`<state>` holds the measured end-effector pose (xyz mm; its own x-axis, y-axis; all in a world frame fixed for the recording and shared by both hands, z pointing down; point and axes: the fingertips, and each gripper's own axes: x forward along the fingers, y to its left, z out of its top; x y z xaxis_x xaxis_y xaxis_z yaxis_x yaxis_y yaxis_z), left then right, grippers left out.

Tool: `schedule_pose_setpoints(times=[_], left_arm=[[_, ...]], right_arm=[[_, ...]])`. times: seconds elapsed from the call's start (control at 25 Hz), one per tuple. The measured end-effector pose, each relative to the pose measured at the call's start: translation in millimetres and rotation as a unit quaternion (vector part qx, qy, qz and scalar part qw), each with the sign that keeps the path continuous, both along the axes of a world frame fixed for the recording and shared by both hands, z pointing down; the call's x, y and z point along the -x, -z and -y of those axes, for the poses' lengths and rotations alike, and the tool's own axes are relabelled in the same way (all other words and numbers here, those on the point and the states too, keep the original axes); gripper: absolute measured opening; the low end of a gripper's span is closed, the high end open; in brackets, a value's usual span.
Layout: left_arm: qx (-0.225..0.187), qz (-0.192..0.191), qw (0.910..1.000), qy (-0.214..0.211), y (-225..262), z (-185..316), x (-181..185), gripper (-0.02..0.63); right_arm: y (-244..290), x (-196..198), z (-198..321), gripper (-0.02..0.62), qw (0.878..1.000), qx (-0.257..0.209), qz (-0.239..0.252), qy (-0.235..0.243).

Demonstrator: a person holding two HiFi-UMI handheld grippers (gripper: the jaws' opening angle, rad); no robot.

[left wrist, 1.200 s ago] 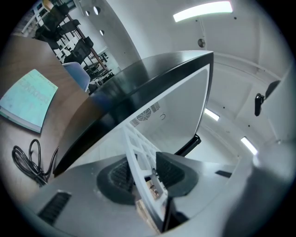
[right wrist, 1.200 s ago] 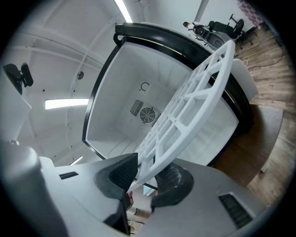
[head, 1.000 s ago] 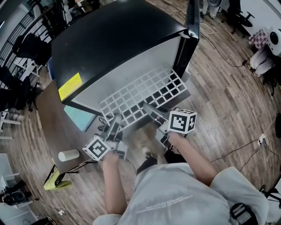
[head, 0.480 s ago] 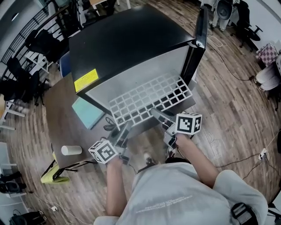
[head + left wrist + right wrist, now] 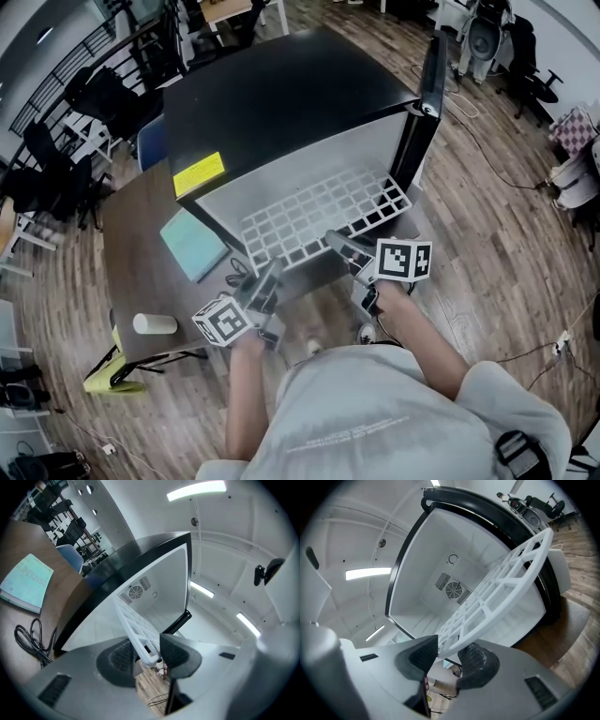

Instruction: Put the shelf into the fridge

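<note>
We've got the left gripper (image 5: 149, 654) clamped on the shelf (image 5: 319, 217); the right gripper (image 5: 447, 657), jaws just opening, loosely straddles it. Only the gripper views reveal the fan (image 5: 453, 590) inside the fridge (image 5: 281, 103).

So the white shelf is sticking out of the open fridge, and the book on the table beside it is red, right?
Not quite. The book is light blue-green, not red; the head view shows it. The rest holds: the white shelf sticks out of the open fridge, and the book lies on the table beside it.
</note>
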<state>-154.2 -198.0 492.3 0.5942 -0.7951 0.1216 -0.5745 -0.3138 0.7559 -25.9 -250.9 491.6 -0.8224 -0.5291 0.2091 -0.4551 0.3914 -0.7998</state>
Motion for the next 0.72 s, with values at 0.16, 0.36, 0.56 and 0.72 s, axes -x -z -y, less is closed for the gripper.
schedule_pose_setpoints(times=[0.16, 0.36, 0.56, 0.72], left_arm=[[-0.003, -0.006, 1.0, 0.005, 5, 9, 6, 0.152], [-0.004, 0.003, 1.0, 0.007, 4, 15, 7, 0.152], [-0.011, -0.008, 0.9994, 0.033, 1, 10, 6, 0.152], [-0.001, -0.008, 0.9998, 0.02, -9, -3, -3, 0.152]], right_arm=[[6, 5, 9, 0.141, 1.0, -0.007, -0.001, -0.001], [3, 6, 13, 0.15, 1.0, -0.01, -0.011, -0.002], [0, 5, 7, 0.154, 1.0, -0.024, -0.015, 0.003], [-9, -5, -2, 0.167, 0.999, -0.032, -0.038, 0.005]])
